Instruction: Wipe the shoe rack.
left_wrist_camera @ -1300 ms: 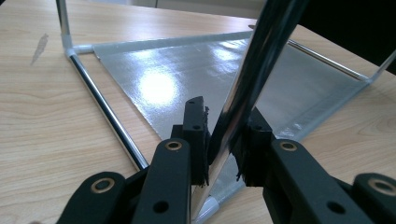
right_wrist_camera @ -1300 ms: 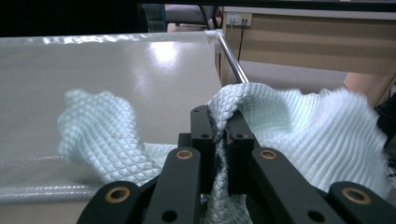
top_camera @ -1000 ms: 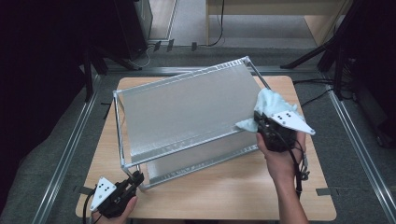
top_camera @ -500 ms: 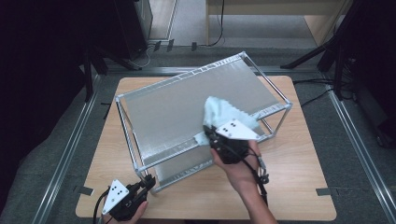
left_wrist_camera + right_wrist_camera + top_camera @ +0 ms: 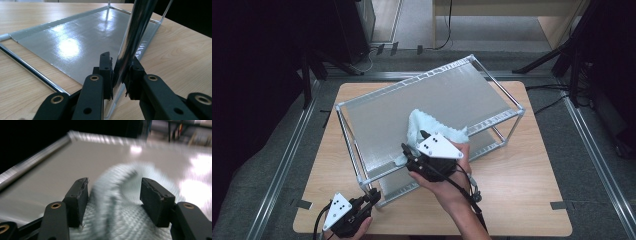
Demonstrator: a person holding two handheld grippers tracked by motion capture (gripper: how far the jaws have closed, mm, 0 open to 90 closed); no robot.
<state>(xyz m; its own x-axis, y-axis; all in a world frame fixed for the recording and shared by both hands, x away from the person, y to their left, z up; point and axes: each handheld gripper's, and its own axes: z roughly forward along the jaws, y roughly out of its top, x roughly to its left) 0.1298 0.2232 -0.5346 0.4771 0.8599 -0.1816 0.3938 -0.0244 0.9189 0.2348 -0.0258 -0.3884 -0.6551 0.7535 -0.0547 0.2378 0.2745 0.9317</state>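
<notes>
From above, the pale cloth (image 5: 432, 131) lies on the metal rack's top shelf (image 5: 377, 117) under the right gripper (image 5: 412, 152). The left gripper (image 5: 120, 72) clamps a chrome corner post (image 5: 132, 32). The right gripper's jaws, just opened, straddle the blurred cloth (image 5: 117, 202), seemingly without pressing it.

Wooden table (image 5: 522, 200) sat mid-frame on grey floor (image 5: 602, 200). Aluminium rails (image 5: 282, 165) ran down both sides. Black stand legs (image 5: 557, 55) upper right, cables (image 5: 442, 30) top centre.
</notes>
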